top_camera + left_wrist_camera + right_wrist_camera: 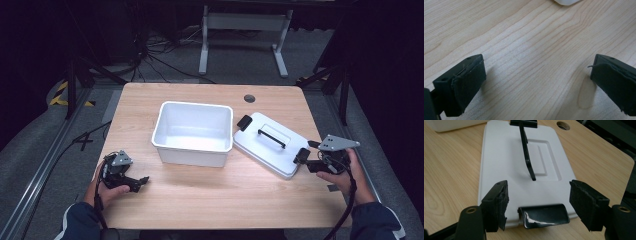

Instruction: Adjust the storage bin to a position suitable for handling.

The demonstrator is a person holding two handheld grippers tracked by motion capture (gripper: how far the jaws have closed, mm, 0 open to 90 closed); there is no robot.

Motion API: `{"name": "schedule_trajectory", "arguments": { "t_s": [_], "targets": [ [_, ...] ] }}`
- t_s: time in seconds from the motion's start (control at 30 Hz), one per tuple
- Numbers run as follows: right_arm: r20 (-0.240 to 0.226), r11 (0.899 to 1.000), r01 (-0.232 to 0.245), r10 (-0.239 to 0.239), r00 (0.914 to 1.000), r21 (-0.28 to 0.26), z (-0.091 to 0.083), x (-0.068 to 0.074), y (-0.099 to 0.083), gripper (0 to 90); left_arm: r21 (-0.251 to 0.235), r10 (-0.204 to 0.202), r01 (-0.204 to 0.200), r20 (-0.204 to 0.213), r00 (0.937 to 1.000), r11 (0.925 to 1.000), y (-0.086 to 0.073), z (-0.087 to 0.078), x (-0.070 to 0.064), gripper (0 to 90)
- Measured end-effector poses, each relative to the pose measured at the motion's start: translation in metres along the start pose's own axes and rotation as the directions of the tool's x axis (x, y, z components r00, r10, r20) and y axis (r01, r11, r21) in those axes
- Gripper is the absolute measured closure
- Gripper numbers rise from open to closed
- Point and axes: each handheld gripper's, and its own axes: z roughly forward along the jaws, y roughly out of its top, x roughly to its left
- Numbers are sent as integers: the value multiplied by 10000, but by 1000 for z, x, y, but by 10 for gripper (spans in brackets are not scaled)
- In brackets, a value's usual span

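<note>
Straddling the near latch (544,216) of the white lid (267,145), the right gripper (320,162) is held with fingers spread, seemingly for a grasp, while the left gripper (131,181) is parked open-fingered on bare table (529,50), apart from the empty bin (192,132).

I see a light wood-grain table (210,200) with rounded corners and a round cable hole (249,98) near its far edge. Grey carpet floor (240,60) around it. Behind the table stands a white metal desk frame (245,30) with two legs on flat feet. Black cables (160,55) sprawl over the floor at far left. Yellow-black hazard tape (62,95) on the floor at left, near a dark stand leg (71,85). Metal floor rail (45,165) runs along the left side. Room beyond is dark; the tabletop is brightly lit from above.
</note>
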Motion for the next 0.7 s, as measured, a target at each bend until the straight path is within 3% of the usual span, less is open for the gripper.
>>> {"name": "schedule_trajectory", "arguments": {
  "t_s": [0.33, 0.4, 0.5, 0.7],
  "targets": [
    [207, 9989, -427, 431, 9989, -194, -8, 11, -22, 312, 1, -14, 14, -6, 10000, 10000, 0, 0, 0, 4],
    [116, 9992, -382, 383, 9992, -79, -7, 14, -29, 311, -104, 171, -172, -76, 9998, 9998, 1, 1, 1, 2],
    [89, 9988, -483, 483, 9988, -31, -6, 16, -34, 311, -58, 10, -10, 5, 10000, 10000, 1, 1, 1, 1],
    [66, 9985, -540, 539, 9985, 122, -4, 22, -40, 308, -91, 87, -87, -68, 9999, 9999, 1, 1, 1, 4]
  ]
}}
